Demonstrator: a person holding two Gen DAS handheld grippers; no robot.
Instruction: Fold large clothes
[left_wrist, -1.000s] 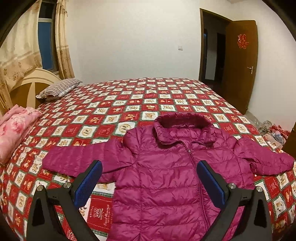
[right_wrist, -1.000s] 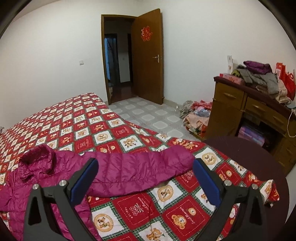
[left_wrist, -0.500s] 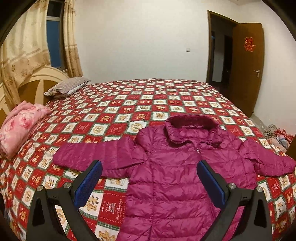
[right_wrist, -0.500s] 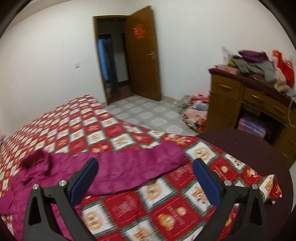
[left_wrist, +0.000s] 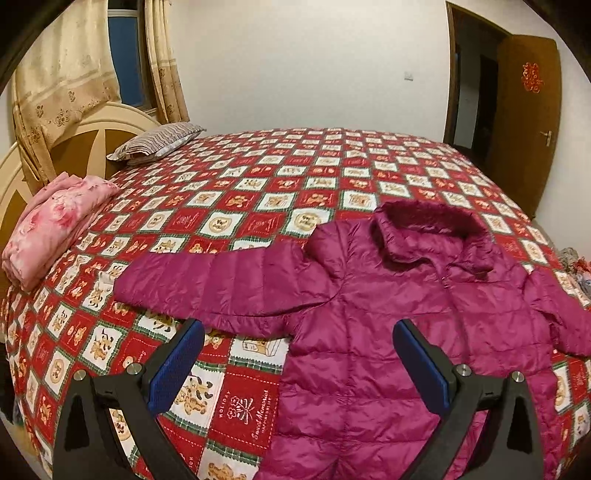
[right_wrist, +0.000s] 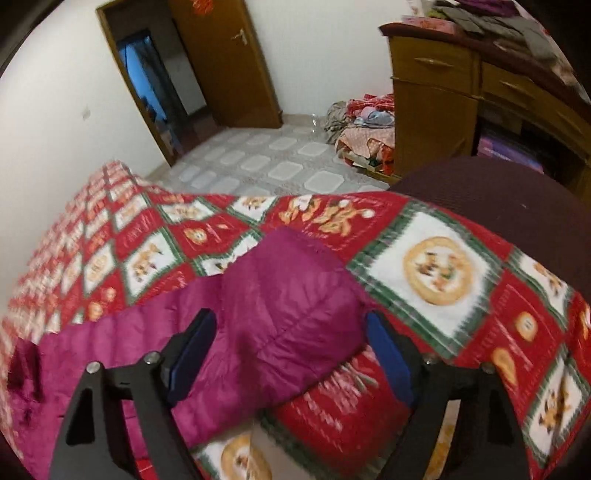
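A magenta puffer jacket (left_wrist: 388, 306) lies face up on the bed, zipped, collar away from me and both sleeves spread out. My left gripper (left_wrist: 297, 334) hovers open above the armpit where the left sleeve (left_wrist: 207, 280) meets the body, nothing between its blue pads. In the right wrist view my right gripper (right_wrist: 290, 328) has come down over the cuff end of the other sleeve (right_wrist: 284, 288). Its jaws are closing with the sleeve between them, and the pads (right_wrist: 388, 354) stand a little clear of the fabric.
The bed wears a red checked quilt (left_wrist: 295, 173). A folded pink blanket (left_wrist: 55, 229) and a striped pillow (left_wrist: 159, 142) lie near the headboard. Past the bed's corner are tiled floor (right_wrist: 266, 162), a clothes heap (right_wrist: 362, 125), a wooden dresser (right_wrist: 461, 99) and an open door (right_wrist: 229, 62).
The right gripper dropped towards the sleeve cuff, which now fills the space between narrower jaws. The left gripper shifted left and slightly down, towards the left sleeve.
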